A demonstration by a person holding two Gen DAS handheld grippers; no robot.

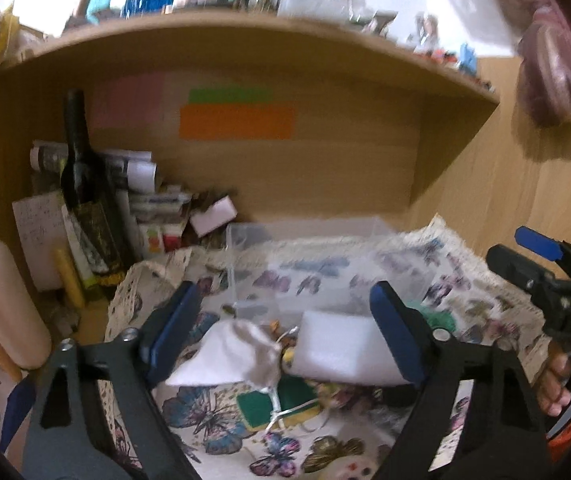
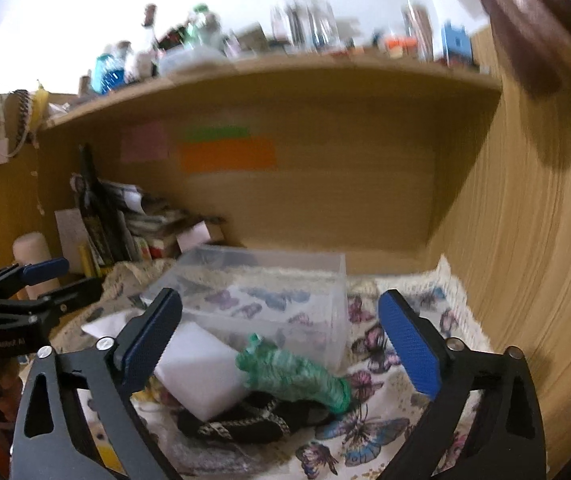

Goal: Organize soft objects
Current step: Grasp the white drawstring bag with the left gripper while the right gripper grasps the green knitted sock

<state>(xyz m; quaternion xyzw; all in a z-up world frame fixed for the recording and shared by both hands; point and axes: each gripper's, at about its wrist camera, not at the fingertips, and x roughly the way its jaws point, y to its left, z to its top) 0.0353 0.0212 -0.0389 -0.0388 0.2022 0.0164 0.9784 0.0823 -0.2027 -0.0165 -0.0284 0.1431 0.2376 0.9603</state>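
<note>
A pile of soft things lies on a butterfly-print cloth (image 1: 213,416). In the left wrist view a white drawstring pouch (image 1: 225,356), a white foam block (image 1: 341,348) and a green sponge (image 1: 269,404) sit low between the fingers of my left gripper (image 1: 285,320), which is open and not pressing on them. In the right wrist view my right gripper (image 2: 281,328) is open above a green mesh bundle (image 2: 293,372), the foam block (image 2: 201,372) and a black patterned knit piece (image 2: 237,424). A clear plastic box (image 2: 269,292) stands just behind the pile.
A wooden shelf (image 1: 245,40) loaded with bottles and figures hangs overhead, and a wooden wall (image 2: 525,280) closes the right side. At the left stand a dark bottle (image 1: 81,184), papers and boxes, and a pale candle (image 1: 1,304). Pink fabric (image 1: 553,60) hangs at upper right.
</note>
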